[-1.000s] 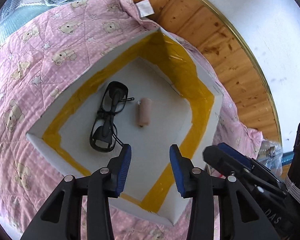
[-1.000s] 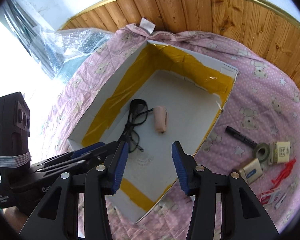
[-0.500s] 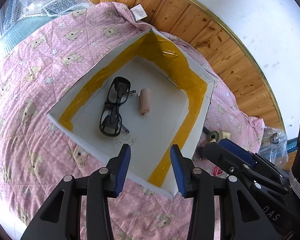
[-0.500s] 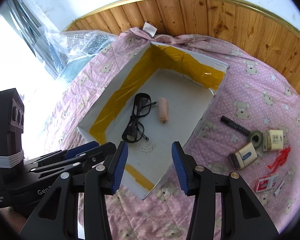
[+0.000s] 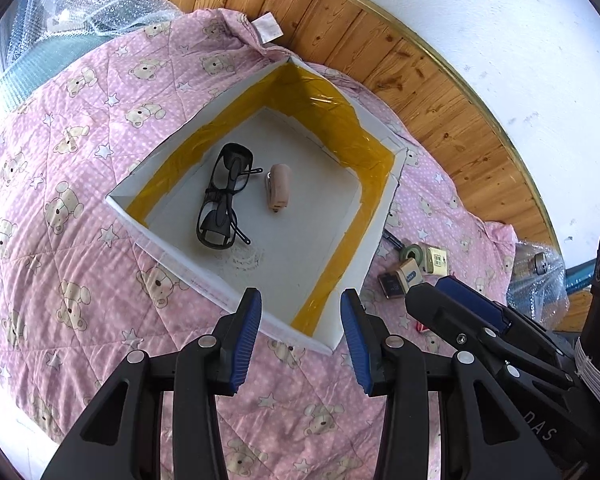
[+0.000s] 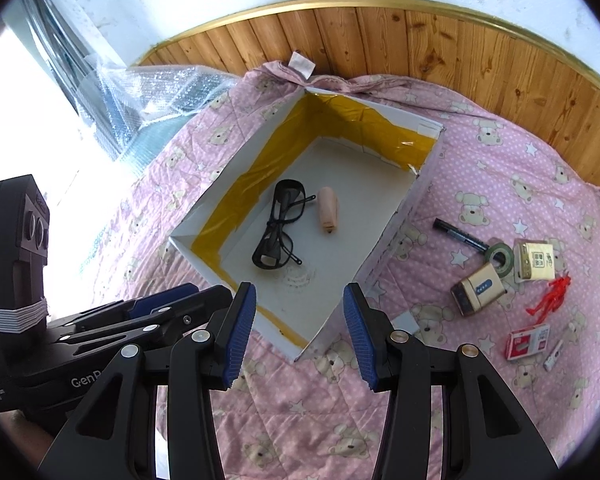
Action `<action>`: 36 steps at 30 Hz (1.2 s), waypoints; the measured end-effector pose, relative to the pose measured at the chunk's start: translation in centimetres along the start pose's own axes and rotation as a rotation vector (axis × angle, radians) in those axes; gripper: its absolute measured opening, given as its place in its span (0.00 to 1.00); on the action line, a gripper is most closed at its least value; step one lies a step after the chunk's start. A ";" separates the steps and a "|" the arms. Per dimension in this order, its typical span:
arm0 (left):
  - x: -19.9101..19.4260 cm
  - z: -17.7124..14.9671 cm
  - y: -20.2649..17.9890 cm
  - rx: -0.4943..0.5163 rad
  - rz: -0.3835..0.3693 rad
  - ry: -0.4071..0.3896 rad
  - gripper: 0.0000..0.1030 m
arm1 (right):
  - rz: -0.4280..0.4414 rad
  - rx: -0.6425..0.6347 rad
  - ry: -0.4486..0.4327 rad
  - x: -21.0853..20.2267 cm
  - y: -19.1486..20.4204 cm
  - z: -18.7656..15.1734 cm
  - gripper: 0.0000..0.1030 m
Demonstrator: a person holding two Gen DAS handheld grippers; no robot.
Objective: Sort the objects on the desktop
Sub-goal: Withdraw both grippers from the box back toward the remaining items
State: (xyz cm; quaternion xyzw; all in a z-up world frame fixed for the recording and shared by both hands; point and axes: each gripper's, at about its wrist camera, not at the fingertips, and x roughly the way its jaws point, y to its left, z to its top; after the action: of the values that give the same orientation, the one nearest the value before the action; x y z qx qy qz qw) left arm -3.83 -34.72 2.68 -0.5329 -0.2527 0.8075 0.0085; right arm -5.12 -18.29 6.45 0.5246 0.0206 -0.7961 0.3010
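Note:
A white box with yellow-taped walls (image 5: 332, 120) (image 6: 384, 124) lies on a pink bear-print quilt. Inside it are black glasses (image 5: 222, 204) (image 6: 280, 226) and a small pinkish stapler-like thing (image 5: 278, 190) (image 6: 327, 210). To the right of the box lie a black marker (image 6: 460, 236), a green tape roll (image 6: 500, 256), two beige boxes (image 6: 478, 290) (image 6: 536, 266), a red clip (image 6: 552, 296) and a red-white packet (image 6: 526, 342). My left gripper (image 5: 300, 332) and right gripper (image 6: 300, 330) both stand open and empty above the box's near edge.
Bubble wrap (image 6: 160, 92) is heaped at the far left beside the quilt. A wooden panel with a brass rim (image 6: 420, 36) and a white wall run behind. The right gripper (image 5: 472, 320) shows at the right of the left wrist view.
Both grippers have drawn back and up from the box, so the box looks smaller and more quilt shows. Glasses and the pinkish thing stay where they were in the box.

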 end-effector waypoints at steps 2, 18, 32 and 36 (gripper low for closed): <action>-0.2 -0.2 -0.1 0.002 -0.004 -0.001 0.42 | -0.001 -0.001 -0.003 -0.3 0.1 -0.1 0.47; 1.6 -2.7 -4.3 0.093 -0.035 0.071 0.44 | -0.047 0.171 -0.004 -2.4 -6.6 -5.7 0.47; 4.6 -3.7 -9.6 0.205 -0.028 0.140 0.44 | -0.075 0.290 -0.005 -3.1 -12.4 -8.7 0.47; 5.3 -3.8 -10.7 0.226 -0.027 0.155 0.44 | -0.075 0.327 -0.005 -3.0 -13.7 -9.2 0.47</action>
State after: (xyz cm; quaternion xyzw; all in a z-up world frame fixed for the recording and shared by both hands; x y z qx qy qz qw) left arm -5.59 -22.37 1.49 -0.5858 -0.1658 0.7872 0.0989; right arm -3.64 -2.47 1.03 0.5636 -0.0905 -0.8007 0.1818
